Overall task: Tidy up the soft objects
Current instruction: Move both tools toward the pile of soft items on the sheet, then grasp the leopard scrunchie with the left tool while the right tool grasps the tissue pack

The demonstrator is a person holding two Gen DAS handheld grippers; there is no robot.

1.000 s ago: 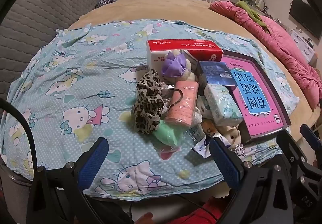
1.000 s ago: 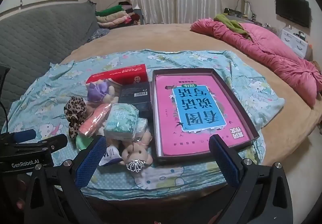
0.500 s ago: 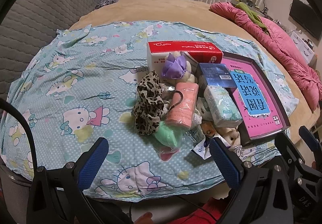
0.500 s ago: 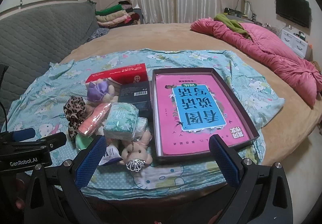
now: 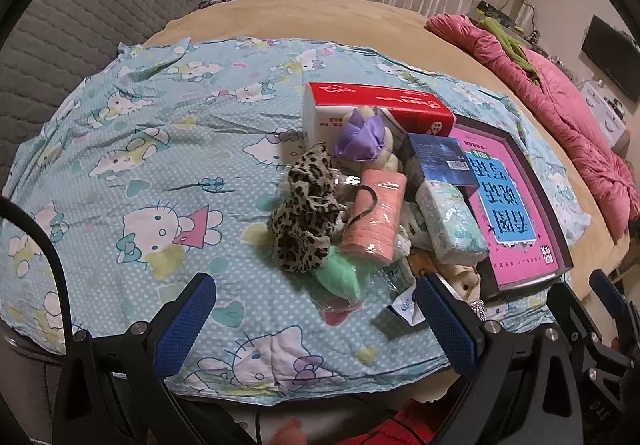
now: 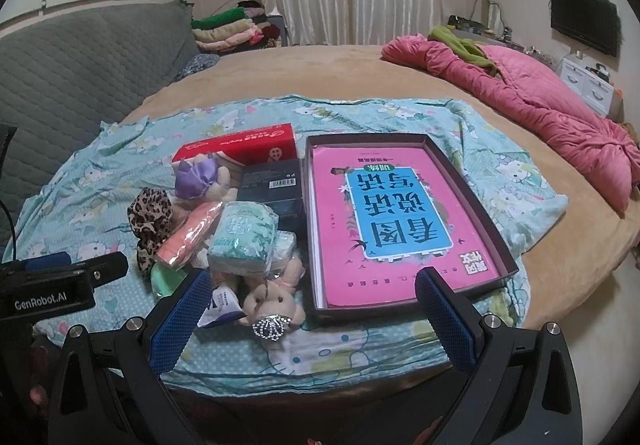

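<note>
green plush [image 5: 340, 277] half buried, white toy [image 5: 466, 279] behind gripper [image 5: 316, 319]

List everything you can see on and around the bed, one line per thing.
Cartoon-cat sheet: one, light blue, spread over the tan bed.
Tissue box: one, red and white, at the far end of the pile.
Leopard scrunchie: one, brown-spotted, left edge of the pile.
Pink roll: one, salmon, middle of the pile.
Green plush: one, mint, near end of the pile.
Tissue packs: two, white-green, beside the tray.
Dark box: one, navy, between tissue box and tray.
Plush bear: one, beige, nearest the right gripper.
Tray: one, dark, holding a pink book.
Quilt: one, pink, far right.
Folded clothes: one stack, by the curtain.
Left gripper: open, empty.
Right gripper: open, empty.
</note>
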